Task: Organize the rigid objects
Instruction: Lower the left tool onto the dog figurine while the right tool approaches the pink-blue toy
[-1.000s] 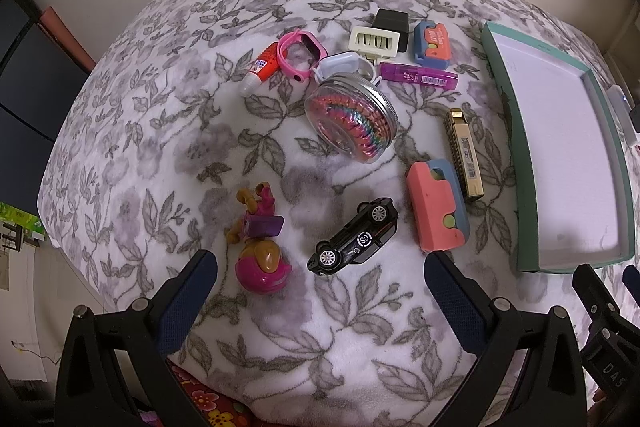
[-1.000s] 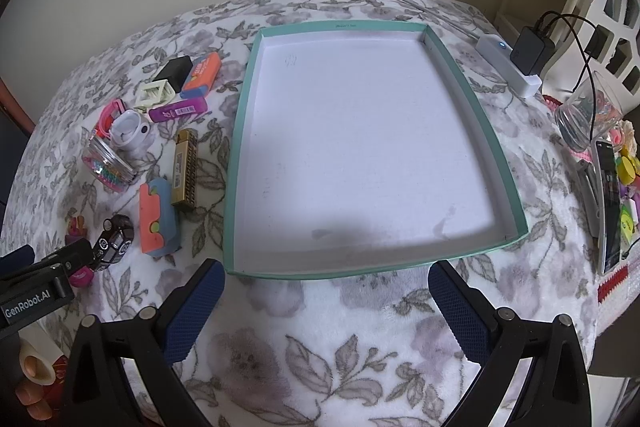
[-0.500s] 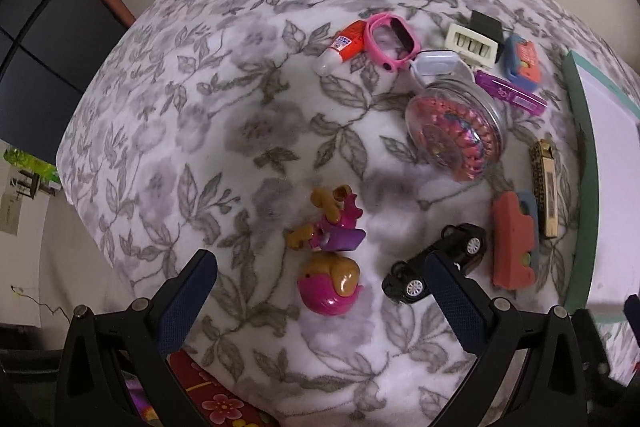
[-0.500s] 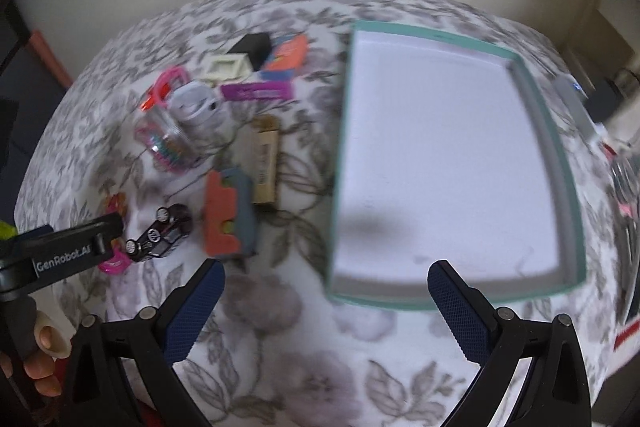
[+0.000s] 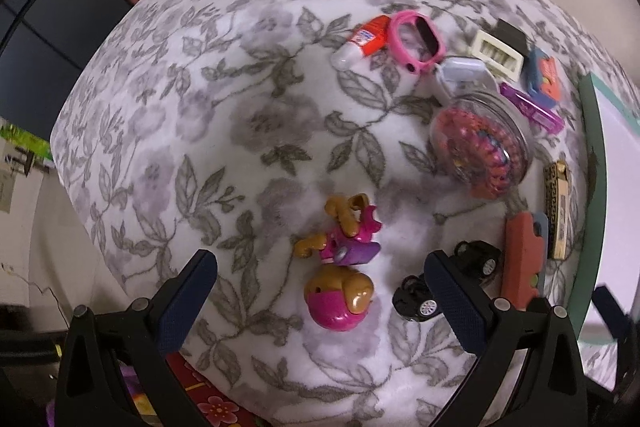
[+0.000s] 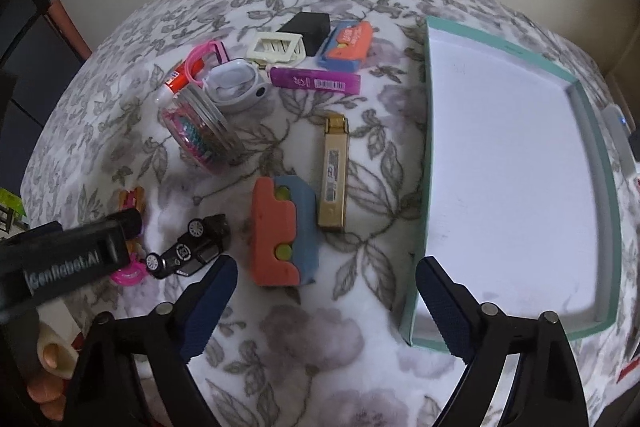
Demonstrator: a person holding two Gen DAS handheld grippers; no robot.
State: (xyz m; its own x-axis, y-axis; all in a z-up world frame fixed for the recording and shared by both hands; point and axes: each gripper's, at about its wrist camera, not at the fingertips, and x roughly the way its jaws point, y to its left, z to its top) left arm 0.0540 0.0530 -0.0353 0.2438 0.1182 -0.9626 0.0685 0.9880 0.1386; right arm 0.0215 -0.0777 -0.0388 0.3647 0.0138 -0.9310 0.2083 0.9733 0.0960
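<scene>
On floral cloth (image 5: 248, 115), one toy car (image 6: 188, 247), one tray (image 6: 516, 163), two orange-blue blocks (image 6: 282, 233).

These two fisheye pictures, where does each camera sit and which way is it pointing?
Left wrist: on the left gripper, looking down along its open dark-blue fingers at a pink-and-tan toy figure on the grey floral blanket.
Right wrist: on the right gripper, open, aimed between an orange-and-blue block and the teal-rimmed white tray; the left gripper's body and fingertips of the person's hand show.
Shared: black toy car, tray, clear jar of colourful hair ties.
</scene>
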